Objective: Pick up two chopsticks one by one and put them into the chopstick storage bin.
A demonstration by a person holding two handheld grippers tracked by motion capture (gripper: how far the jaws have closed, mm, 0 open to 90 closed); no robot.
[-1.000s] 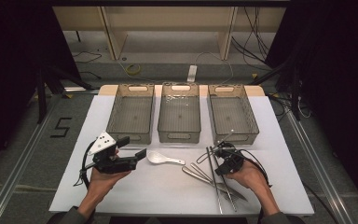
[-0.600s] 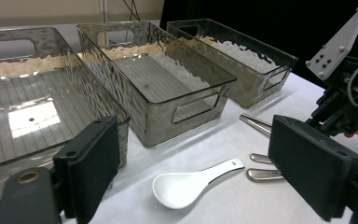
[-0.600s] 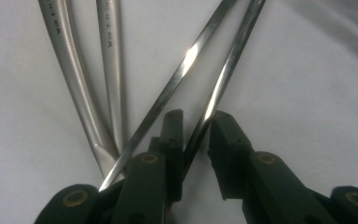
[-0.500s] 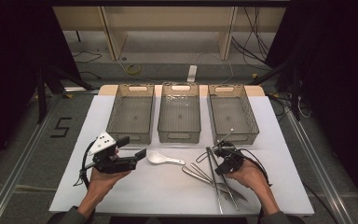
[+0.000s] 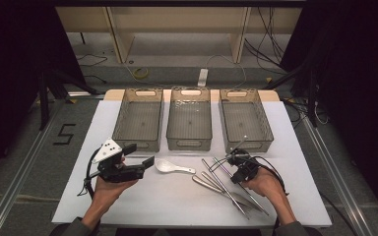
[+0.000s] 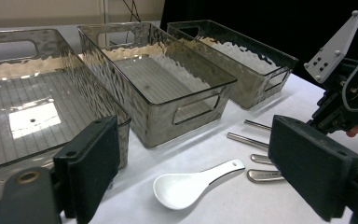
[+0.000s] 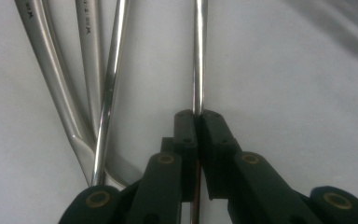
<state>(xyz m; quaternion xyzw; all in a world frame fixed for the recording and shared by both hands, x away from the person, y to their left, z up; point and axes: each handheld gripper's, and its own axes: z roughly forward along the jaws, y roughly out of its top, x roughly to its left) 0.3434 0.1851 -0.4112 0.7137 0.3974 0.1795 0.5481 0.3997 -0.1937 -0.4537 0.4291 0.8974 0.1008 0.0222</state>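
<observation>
Pinching one metal chopstick (image 7: 198,56) near the surface's front right edge, the right tongs (image 7: 196,122) have just closed; the left tongs (image 6: 191,163) gape empty by the white spoon (image 6: 191,186).

A black "5" marks the floor (image 5: 65,133) left of the table (image 5: 93,196).
</observation>
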